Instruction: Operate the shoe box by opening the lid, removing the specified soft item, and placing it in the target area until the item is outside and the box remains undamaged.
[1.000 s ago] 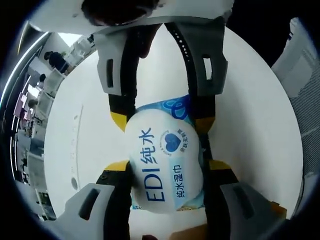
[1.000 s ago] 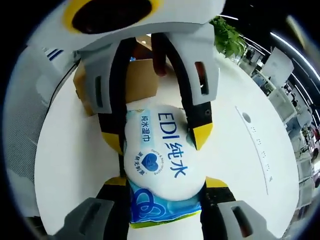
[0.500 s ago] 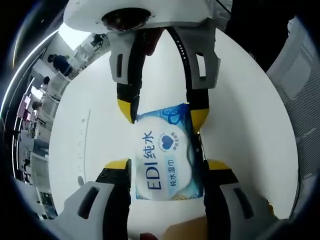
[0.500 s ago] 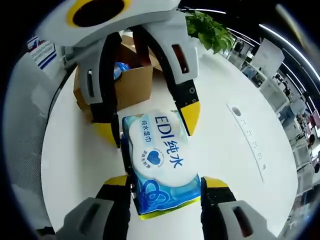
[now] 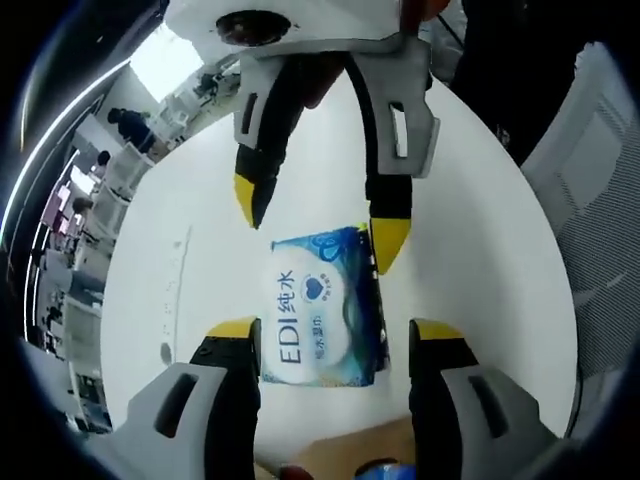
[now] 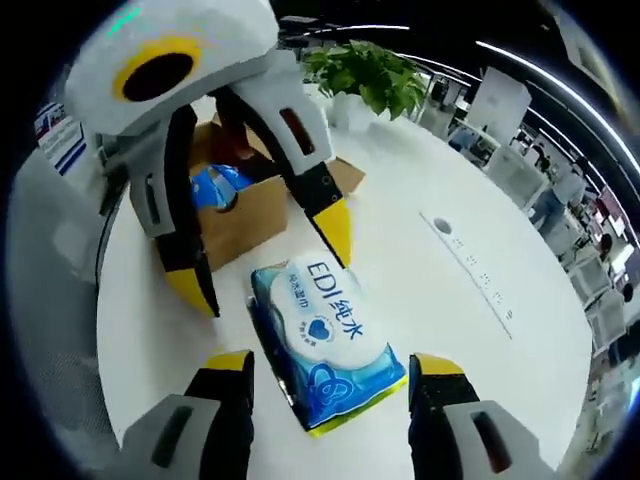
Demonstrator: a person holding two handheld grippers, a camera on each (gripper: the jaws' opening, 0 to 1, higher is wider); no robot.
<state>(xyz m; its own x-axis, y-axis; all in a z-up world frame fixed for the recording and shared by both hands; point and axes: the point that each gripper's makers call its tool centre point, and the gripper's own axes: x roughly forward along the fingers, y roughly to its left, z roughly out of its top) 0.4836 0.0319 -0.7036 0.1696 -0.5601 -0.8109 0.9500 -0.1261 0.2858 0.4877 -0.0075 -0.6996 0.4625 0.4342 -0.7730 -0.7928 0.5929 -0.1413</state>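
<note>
Left gripper (image 5: 325,333) — jaws spread wide, gripping nothing. Ahead of and between its yellow tips lies the wipes pack (image 5: 322,325), flat on the white table (image 5: 480,250), label up. Right gripper (image 6: 328,364) — likewise released, jaws apart to either side of the same pack, with no visible contact. Each gripper faces the other across the pack; in the left gripper view the right one's tip stands at or just over the pack's far corner, too close to tell if it touches.

Beyond the left gripper, as seen in the right gripper view: the brown shoe box (image 6: 245,205), open, with another blue item (image 6: 215,187) inside. The pack sits outside the box, near it but apart. Judgement: the removal and placement look done, and what is left is to get clear.

Risks from here:
- A jaw tip catches the soft film as a gripper pulls away — the pack slides or flips. Cause: tips hanging very close to the pack's edges.
- The left gripper swings back toward the box behind it and knocks a cardboard wall or flap, denting it. Cause: the box stands just behind that gripper.
- The two grippers bump each other, since they point head-on.

A plant (image 6: 365,75) stands further off, well clear.
</note>
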